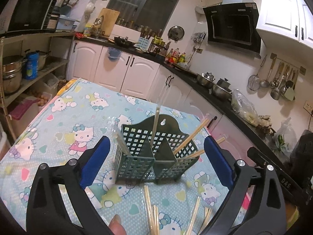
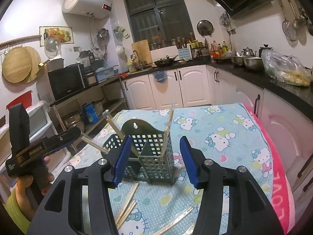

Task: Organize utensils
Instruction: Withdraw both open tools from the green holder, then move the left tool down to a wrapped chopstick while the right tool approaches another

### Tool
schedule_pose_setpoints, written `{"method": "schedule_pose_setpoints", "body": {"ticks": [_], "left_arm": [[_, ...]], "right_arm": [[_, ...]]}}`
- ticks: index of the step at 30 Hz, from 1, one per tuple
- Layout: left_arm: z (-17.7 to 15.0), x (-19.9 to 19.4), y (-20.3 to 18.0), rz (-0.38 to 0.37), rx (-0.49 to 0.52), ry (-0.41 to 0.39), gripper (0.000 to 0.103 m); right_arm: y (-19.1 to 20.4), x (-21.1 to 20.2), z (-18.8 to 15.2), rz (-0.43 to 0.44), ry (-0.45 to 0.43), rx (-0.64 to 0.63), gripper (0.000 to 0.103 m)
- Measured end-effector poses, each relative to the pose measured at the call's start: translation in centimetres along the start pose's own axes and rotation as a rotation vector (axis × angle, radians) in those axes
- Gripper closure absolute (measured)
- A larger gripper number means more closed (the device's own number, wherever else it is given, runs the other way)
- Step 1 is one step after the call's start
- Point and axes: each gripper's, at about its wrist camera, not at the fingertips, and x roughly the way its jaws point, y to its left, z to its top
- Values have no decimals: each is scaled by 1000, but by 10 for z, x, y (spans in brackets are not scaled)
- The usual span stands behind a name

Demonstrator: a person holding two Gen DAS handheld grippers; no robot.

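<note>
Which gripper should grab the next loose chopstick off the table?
Probably left. The left gripper is open, with loose chopsticks lying just below it. The right gripper, also open, faces the basket.

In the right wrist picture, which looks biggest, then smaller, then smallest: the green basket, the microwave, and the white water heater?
As they look in that view:
1. Green basket, largest, though it is nearest the camera, which inflates it.
2. White water heater and microwave look about alike; I would not rank them.
</note>
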Motion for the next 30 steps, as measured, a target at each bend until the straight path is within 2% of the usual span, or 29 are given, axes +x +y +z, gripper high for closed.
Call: {"method": "schedule_pose_setpoints", "body": {"ticks": [15, 30], "left_arm": [[-18, -23, 8, 10, -7, 22, 12], [-57, -10, 2, 24, 26, 140, 12]], "right_arm": [[10, -20, -25, 5, 42, -15, 47], [9, -19, -65, 18, 130, -14, 47]]}}
